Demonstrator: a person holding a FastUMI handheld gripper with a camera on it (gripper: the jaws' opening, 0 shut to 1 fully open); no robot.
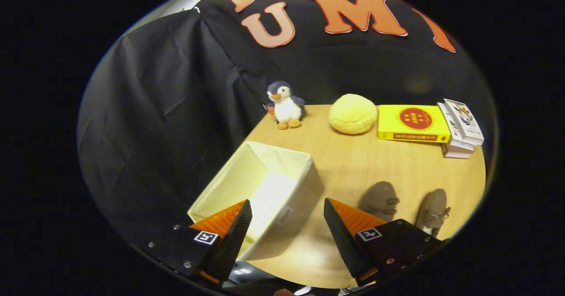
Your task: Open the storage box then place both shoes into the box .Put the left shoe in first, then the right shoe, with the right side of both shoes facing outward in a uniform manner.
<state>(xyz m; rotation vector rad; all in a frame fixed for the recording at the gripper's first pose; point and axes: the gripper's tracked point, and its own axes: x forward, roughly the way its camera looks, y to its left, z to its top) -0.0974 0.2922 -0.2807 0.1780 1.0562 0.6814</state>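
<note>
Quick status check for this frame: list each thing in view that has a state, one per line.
Storage box: open, nothing inside.
Two shoes: on the table, outside the box.
Claw: open, holding nothing, over the box's near corner.
Toy penguin: upright.
Yellow book: closed, flat.
Book stack: closed.

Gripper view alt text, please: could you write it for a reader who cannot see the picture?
The open gripper hovers over an open, empty fabric storage box on a wooden table, two grey shoes beside it. Beyond them sit a toy penguin, a yellow ball and books.
</note>
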